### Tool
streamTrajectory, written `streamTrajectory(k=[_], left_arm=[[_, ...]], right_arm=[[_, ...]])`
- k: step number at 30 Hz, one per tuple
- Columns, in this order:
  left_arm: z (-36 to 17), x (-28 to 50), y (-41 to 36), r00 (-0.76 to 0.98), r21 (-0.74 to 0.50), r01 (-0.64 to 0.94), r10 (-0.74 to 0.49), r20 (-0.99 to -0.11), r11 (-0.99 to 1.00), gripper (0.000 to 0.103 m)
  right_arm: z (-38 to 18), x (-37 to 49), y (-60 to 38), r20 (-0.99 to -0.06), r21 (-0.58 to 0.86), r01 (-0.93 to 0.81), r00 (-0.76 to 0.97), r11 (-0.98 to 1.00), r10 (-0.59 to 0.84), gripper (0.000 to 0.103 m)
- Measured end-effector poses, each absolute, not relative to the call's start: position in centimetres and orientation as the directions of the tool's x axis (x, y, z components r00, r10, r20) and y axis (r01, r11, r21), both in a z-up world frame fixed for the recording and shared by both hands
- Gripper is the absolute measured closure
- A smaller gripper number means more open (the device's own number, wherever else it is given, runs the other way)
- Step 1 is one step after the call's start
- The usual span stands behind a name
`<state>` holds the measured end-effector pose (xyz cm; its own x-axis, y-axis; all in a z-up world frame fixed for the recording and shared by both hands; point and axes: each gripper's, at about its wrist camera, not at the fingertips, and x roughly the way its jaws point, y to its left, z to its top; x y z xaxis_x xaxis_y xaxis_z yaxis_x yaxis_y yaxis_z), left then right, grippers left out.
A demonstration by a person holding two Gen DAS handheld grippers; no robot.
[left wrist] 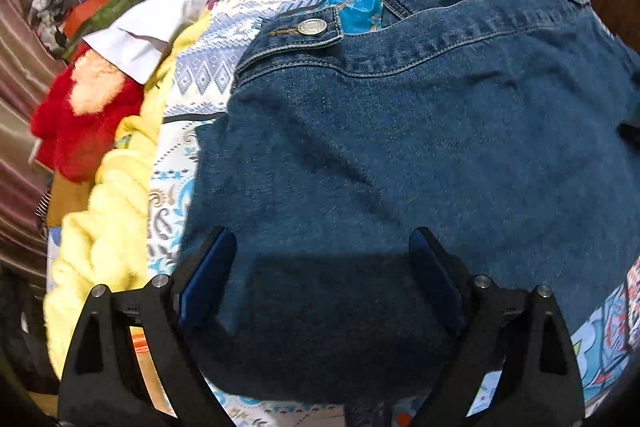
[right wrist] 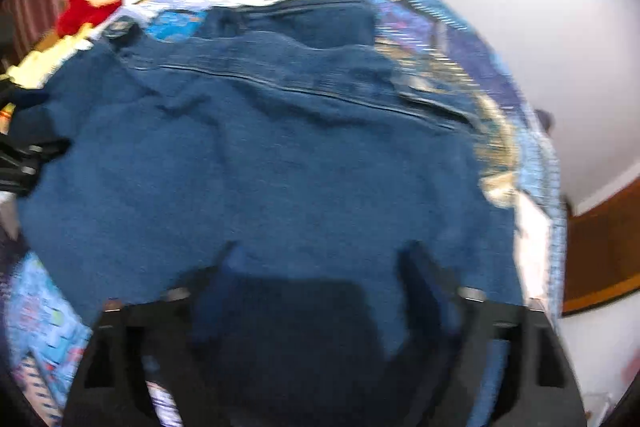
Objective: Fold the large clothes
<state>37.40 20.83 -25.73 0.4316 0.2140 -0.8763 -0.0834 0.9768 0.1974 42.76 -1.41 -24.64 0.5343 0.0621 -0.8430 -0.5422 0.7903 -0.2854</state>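
- Denim jacket (left wrist: 420, 131) lies spread flat, back side up, on a bed w/ a patchwork quilt (left wrist: 208, 83); collar and a metal snap button (left wrist: 312, 27) point toward the far edge of the bed.
- Left gripper (left wrist: 322, 243): jaws wide apart, nothing pinched. Denim lies under and between the blue pads; whether the tips touch it, can't tell.
- Right gripper (right wrist: 320, 259): view is blurred, but jaws stand wide, nothing held. Denim lies beneath and between its fingers too.
- Both grippers angle steeply down over the jacket's near part, left one nearer the jacket's left edge by the quilt, right one nearer the bed's right edge.
- Step in hand, as I judge it: taking fresh hold of the jacket for a fold.
- To do it well: pinch at matching spots on each side, catch all layers, lift together so the seam line across the back stays straight, then lay over w/o dragging the quilt.
- Denim is thick and stiff; a shallow bite could slip.
- Along the bed's left edge, apart from the jacket: yellow knit (left wrist: 116, 211), red fuzzy item (left wrist: 80, 123), white cloth (left wrist: 160, 23).
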Motion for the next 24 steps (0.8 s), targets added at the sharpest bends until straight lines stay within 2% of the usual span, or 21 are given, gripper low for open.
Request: streamTrajectory(k=[4, 6, 9, 13, 16, 20, 24], left_arm=[[-25.0, 35.8, 21.5, 0.447, 0.227, -0.103, 0.249, -0.859, 0.968, 0.005], [-24.7, 35.0, 22.5, 0.450, 0.180, -0.131, 0.220, -0.865, 0.975, 0.004], [-24.4, 33.3, 24.2, 0.459, 0.171, -0.218, 0.255, -0.851, 0.961, 0.004], [-24.2, 31.2, 26.7, 0.474, 0.067, -0.321, 0.221, -0.852, 0.945, 0.004], [-23.8, 29.8, 27.7, 0.456, 0.130, -0.384, 0.311, -0.834, 0.914, 0.005], [-22.7, 27.9, 29.6, 0.458, 0.134, -0.448, 0.356, -0.815, 0.884, 0.005], [-21.0, 26.6, 30.0, 0.463, 0.156, -0.486, 0.405, -0.789, 0.860, 0.005]], right_arm=[[-23.6, 43.3, -5.8, -0.850, -0.224, -0.499, 0.520, 0.837, 0.083, 0.007], [-22.9, 43.3, -7.8, -0.853, -0.189, -0.483, 0.512, 0.855, 0.101, 0.007], [-22.0, 42.6, -10.2, -0.845, -0.168, -0.454, 0.523, 0.875, 0.108, 0.007], [-21.5, 42.2, -12.6, -0.847, -0.136, -0.390, 0.522, 0.911, 0.097, 0.006], [-21.4, 42.0, -14.7, -0.859, -0.095, -0.338, 0.503, 0.937, 0.094, 0.006], [-20.9, 41.6, -16.5, -0.864, -0.043, -0.303, 0.489, 0.952, 0.116, 0.006], [-19.8, 41.0, -16.8, -0.850, -0.063, -0.297, 0.516, 0.953, 0.105, 0.006]])
